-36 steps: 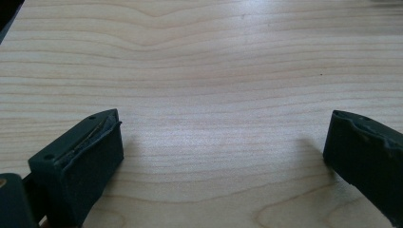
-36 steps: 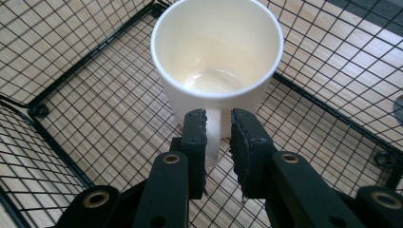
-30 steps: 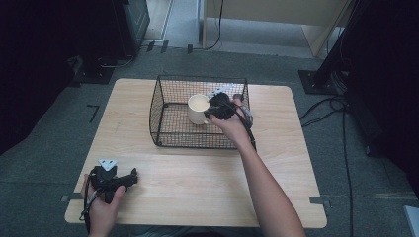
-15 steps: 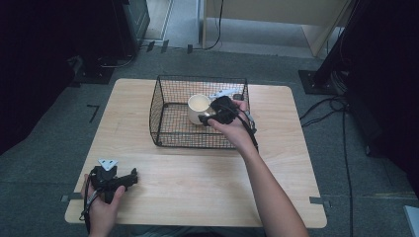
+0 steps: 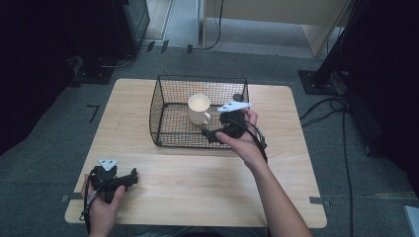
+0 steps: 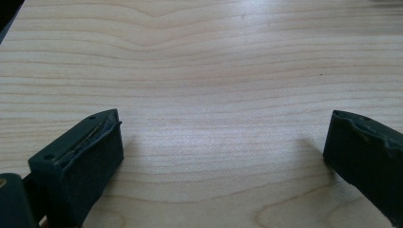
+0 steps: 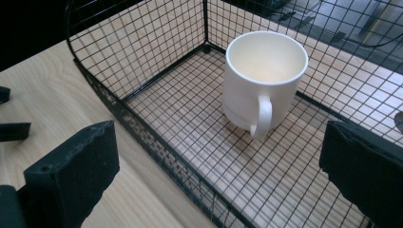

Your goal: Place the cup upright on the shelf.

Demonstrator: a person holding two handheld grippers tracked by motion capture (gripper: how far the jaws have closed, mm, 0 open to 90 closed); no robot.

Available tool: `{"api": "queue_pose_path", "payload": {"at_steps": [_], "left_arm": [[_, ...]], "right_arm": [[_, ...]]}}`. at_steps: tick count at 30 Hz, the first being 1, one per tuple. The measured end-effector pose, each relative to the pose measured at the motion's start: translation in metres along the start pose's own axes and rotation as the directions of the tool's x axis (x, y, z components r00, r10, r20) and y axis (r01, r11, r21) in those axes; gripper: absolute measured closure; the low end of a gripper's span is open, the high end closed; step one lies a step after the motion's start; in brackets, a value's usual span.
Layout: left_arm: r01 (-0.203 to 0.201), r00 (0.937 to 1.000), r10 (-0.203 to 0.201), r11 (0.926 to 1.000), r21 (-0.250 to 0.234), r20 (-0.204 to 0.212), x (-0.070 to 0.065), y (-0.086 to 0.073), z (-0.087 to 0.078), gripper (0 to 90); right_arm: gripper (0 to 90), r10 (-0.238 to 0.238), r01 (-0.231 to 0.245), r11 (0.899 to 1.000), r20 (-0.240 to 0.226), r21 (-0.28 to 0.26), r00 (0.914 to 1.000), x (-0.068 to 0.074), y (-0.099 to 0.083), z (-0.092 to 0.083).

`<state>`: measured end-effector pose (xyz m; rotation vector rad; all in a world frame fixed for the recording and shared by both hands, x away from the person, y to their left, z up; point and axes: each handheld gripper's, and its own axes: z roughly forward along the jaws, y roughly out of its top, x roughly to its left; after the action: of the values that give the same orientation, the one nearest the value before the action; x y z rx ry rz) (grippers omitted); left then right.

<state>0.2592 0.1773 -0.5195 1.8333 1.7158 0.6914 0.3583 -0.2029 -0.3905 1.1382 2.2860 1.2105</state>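
A cream mug (image 5: pixel 198 108) stands upright inside a black wire basket (image 5: pixel 159 114) at the back middle of the wooden table (image 5: pixel 197 173). My right gripper (image 5: pixel 209 134) hovers over the basket's near right side, a short way from the mug. In the right gripper view the mug (image 7: pixel 263 76) shows its handle toward me, beyond the basket's front wall (image 7: pixel 157 147). My right gripper (image 7: pixel 218 142) has just been opening its jaws; they stand wide with nothing between them. My left gripper (image 5: pixel 131 177) rests at the table's front left. Its jaws are open over bare wood in the left gripper view (image 6: pixel 223 137).
Bare tabletop (image 6: pixel 214 71) stretches between the basket and the front edge. Grey carpet surrounds the table, with dark equipment stands (image 5: pixel 131 24) at the back left and cables (image 5: pixel 341 123) on the floor at the right.
My right gripper was at the mug inside the basket; it has let go, opened wide and drawn back toward the basket's near right side. The mug stays upright. The left hand has not moved.
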Motion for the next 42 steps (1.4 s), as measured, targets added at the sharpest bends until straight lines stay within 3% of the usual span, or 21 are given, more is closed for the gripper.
{"api": "queue_pose_path", "payload": {"at_steps": [5,16,32,42], "left_arm": [[0.001,1.0,-0.001,1.0,-0.003,0.0,0.0,0.0,0.0,0.0],[-0.002,1.0,0.002,1.0,-0.001,0.0,0.0,0.0,0.0,0.0],[-0.002,1.0,0.002,1.0,-0.001,-0.001,0.0,0.0,0.0,0.0],[-0.002,1.0,0.002,1.0,0.0,0.0,0.0,0.0,0.0,0.0]], "right_arm": [[0.0,-0.019,0.019,1.0,0.005,-0.011,0.9998,0.003,-0.011,-0.014],[0.0,-0.011,0.012,0.999,0.009,-0.043,0.9999,0.004,-0.043,-0.044],[0.0,0.041,-0.037,0.998,0.078,-0.056,0.9961,-0.011,-0.096,-0.081],[0.0,0.095,-0.088,0.995,0.13,-0.056,0.987,-0.029,-0.137,-0.093]]}}
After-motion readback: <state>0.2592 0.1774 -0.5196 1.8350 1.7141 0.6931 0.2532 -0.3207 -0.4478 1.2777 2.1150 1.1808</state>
